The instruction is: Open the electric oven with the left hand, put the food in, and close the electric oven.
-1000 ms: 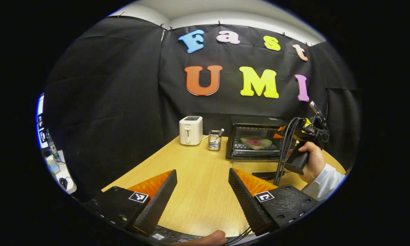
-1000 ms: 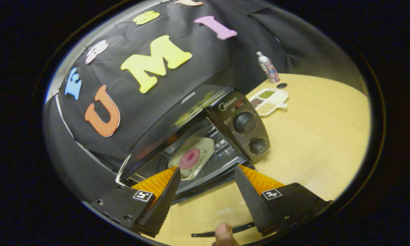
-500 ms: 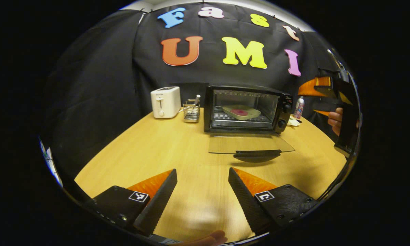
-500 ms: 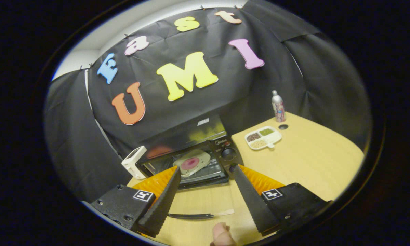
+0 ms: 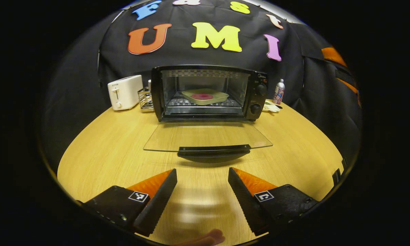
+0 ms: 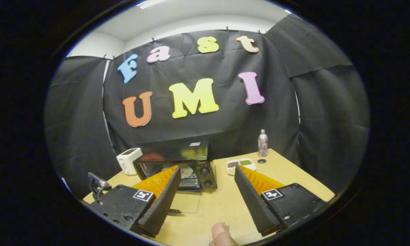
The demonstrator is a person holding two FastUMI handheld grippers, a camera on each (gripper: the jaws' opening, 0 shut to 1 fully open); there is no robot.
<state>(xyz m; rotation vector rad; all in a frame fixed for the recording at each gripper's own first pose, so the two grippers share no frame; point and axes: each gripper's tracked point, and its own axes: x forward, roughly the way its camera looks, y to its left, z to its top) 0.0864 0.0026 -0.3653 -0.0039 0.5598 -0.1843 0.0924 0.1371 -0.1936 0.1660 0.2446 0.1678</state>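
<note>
The black electric oven [image 5: 256, 92] stands at the back of the wooden table, straight ahead in the left gripper view. Its glass door [image 5: 208, 136] lies folded flat toward me, its black handle [image 5: 213, 150] nearest. On the rack inside rests a pale tray holding red food [image 5: 204, 96]. My left gripper [image 5: 201, 184] hovers open just short of the handle, nothing between its fingers. In the right gripper view the oven [image 6: 198, 171] sits farther off, and my right gripper [image 6: 207, 186] is open and empty, high above the table.
A white toaster [image 5: 124, 92] and a wire holder [image 5: 145, 99] stand left of the oven. To its right are a small bottle [image 5: 279, 91] and a divided dish [image 6: 240, 165]. The table's front edge curves close below my left gripper.
The left gripper has swung round to face the oven head-on and come closer to its door. The right gripper has pulled back and up, away from the oven.
</note>
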